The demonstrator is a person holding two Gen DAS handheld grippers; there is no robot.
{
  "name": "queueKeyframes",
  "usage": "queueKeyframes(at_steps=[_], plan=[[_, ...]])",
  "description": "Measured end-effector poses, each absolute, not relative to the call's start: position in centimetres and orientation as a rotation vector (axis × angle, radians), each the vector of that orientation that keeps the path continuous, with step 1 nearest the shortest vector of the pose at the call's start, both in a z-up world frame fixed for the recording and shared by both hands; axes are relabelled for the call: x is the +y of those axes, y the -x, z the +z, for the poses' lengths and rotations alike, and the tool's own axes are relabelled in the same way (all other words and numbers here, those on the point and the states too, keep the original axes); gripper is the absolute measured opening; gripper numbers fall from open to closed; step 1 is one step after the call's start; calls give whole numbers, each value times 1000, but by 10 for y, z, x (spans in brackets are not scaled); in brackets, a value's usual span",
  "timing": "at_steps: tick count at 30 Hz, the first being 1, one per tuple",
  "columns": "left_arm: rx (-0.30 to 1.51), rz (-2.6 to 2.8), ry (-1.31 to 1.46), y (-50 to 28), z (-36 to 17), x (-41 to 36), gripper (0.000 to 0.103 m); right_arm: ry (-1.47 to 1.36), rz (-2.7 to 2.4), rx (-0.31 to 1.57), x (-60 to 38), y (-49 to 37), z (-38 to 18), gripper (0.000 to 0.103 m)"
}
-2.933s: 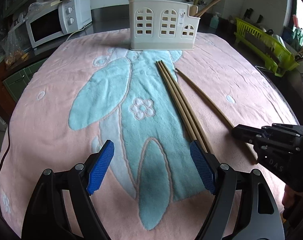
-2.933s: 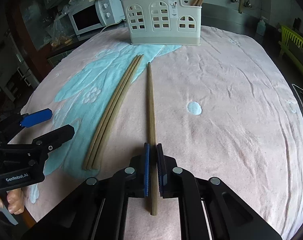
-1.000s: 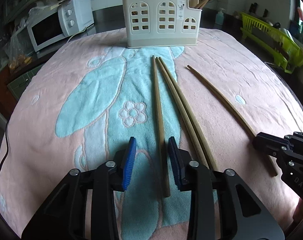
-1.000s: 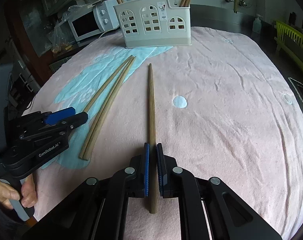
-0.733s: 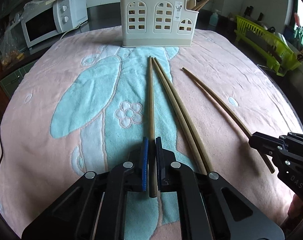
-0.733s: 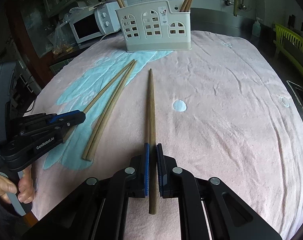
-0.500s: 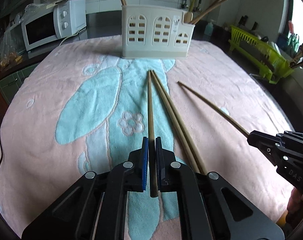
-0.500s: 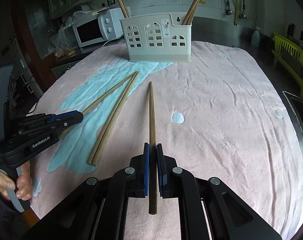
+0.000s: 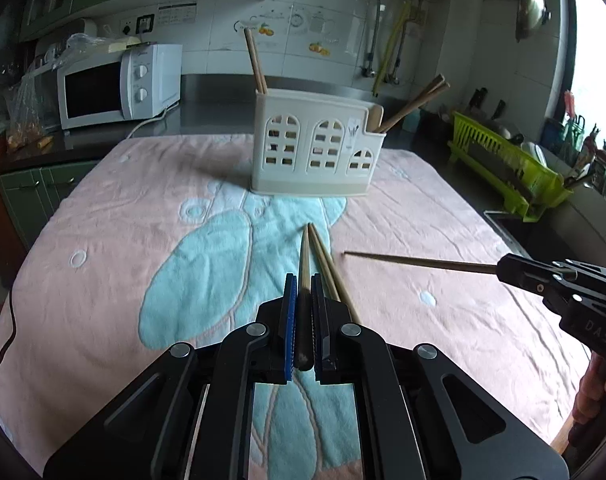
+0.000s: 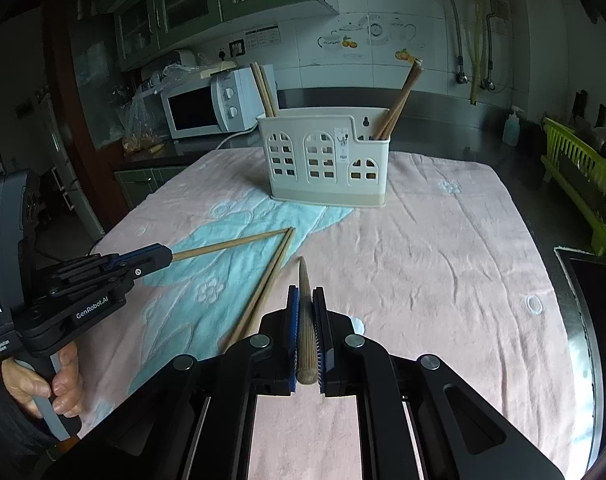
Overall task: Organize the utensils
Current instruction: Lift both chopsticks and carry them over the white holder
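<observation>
**Two chopsticks up, both pointing at the holder**

Each gripper has a chopstick clamped between its blue fingers, and each stick runs straight out along the fingers with its thin tip aimed forward toward the cream utensil holder at the far end of the towel. The left gripper is closed on its chopstick; the right gripper is closed on its own chopstick. Both sticks appear lifted clear of the towel. Two more chopsticks lie side by side on the blue patch, just right of the left gripper's stick.

The holder stands well ahead of both tips, its open top higher than they are (chopsticks already lean in its left and right sections). To drop in, I judge each stick must travel forward and tip toward upright. Neither hand looks clearly nearer; the left lines up closer to the holder's middle, the right toward its right side.
</observation>
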State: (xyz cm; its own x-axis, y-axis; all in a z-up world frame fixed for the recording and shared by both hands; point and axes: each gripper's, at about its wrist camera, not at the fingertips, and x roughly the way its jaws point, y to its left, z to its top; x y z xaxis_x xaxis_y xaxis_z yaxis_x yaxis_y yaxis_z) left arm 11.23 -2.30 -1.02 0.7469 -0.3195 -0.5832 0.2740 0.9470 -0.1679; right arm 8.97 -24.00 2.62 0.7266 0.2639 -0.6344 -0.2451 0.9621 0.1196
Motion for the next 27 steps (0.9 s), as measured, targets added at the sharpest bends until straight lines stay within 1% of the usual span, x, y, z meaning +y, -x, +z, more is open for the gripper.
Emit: queueKeyframes(at_steps=[6, 13, 23, 27], plan=[[610, -345, 63, -116, 2, -25, 5, -20, 291, 681, -237, -97, 37, 7], [589, -369, 120, -134, 24, -16, 5, -20, 306, 673, -237, -109, 44, 7], [561, -383, 122, -160, 64, -15, 5, -18, 344, 662, -245, -141, 75, 7], [528, -388, 109, -169, 87, -17, 5, -9, 357, 638, -250, -156, 101, 7]])
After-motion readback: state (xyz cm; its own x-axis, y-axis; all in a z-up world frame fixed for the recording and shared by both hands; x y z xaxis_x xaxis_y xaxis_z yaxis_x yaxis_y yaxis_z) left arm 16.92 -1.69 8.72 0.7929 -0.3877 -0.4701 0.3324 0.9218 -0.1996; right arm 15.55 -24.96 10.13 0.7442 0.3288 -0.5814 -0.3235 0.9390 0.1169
